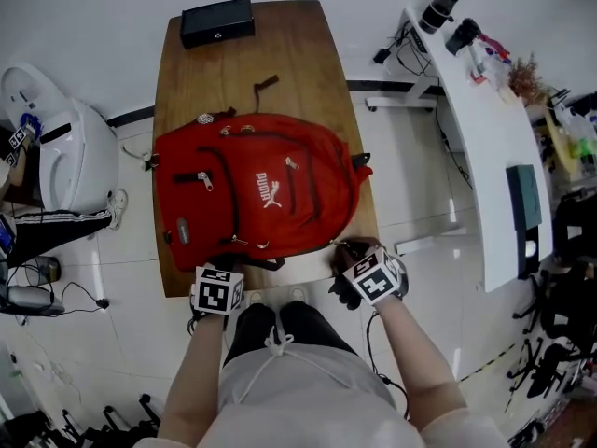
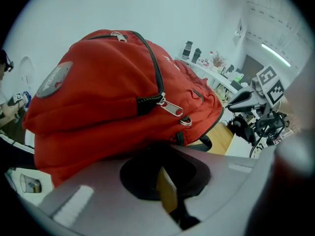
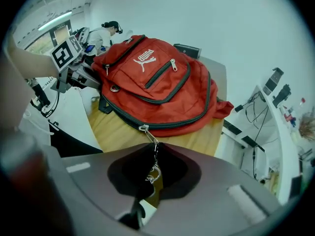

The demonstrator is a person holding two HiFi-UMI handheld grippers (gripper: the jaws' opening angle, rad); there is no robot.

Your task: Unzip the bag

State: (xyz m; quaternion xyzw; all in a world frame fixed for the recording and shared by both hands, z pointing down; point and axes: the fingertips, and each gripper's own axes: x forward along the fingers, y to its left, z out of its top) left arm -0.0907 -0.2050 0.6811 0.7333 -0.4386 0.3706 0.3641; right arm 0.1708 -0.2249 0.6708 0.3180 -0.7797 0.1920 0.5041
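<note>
Bag (image 1: 261, 189) lies flat on the near half of the table (image 1: 308, 45), reaching from the left edge to the right edge. Your right gripper (image 1: 350, 250) is closed on the pull (image 3: 149, 136) of the main zip (image 3: 188, 124) by the near right corner, with the chain almost straight, so you're set to drag it along the track. Your left gripper (image 1: 218, 271) looks clamped on the bag's hem at the near edge: that's your anchor, so the fabric stays tight and the bag doesn't follow the pull. Zip reads fully closed, nothing undone yet. Pull along the teeth, not upward, or it may bind
</note>
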